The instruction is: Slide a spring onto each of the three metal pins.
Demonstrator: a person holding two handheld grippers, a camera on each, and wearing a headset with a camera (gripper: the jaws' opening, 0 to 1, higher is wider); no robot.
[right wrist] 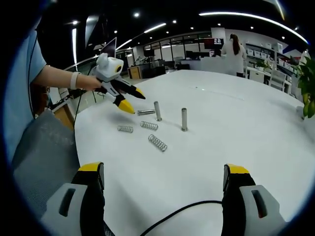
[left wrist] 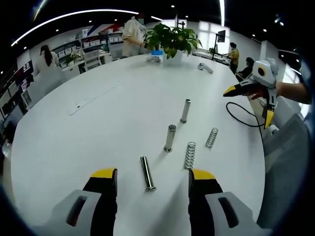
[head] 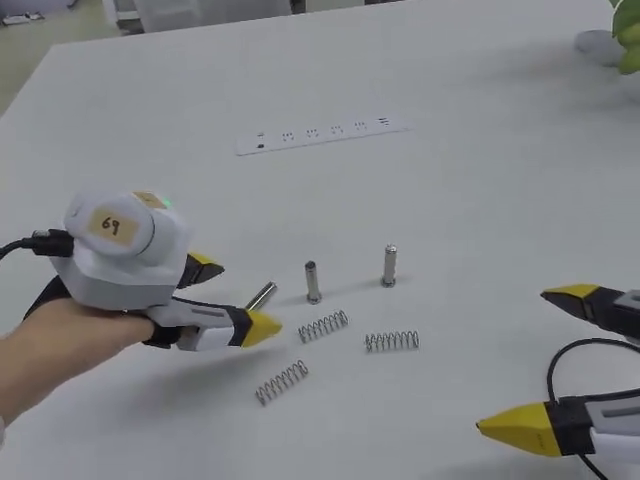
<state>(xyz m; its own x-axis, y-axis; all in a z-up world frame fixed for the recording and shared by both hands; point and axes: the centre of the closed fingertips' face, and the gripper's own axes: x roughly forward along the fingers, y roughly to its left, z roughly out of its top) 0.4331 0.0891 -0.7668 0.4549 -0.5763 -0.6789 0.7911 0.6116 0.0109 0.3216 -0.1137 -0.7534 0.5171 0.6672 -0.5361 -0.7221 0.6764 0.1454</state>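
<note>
Two metal pins stand upright on the white table, one (head: pixel 312 282) left of the other (head: pixel 389 266). A third pin (head: pixel 262 296) lies flat between the jaws of my open left gripper (head: pixel 235 297), untouched by either fingertip; the left gripper view has this lying pin (left wrist: pixel 146 173) just ahead of that gripper (left wrist: pixel 152 177). Three loose springs lie in front of the pins: one (head: pixel 322 326), another (head: pixel 391 341), a third (head: pixel 281 382). My right gripper (head: pixel 535 360) hovers open at the right with nothing in it, well short of the springs (right wrist: pixel 157 142).
A white power strip (head: pixel 320 133) lies farther back on the table (head: pixel 480 200). A potted plant (head: pixel 625 35) sits at the far right corner. The right gripper's black cable (head: pixel 560 360) trails near the front edge. People stand beyond the table.
</note>
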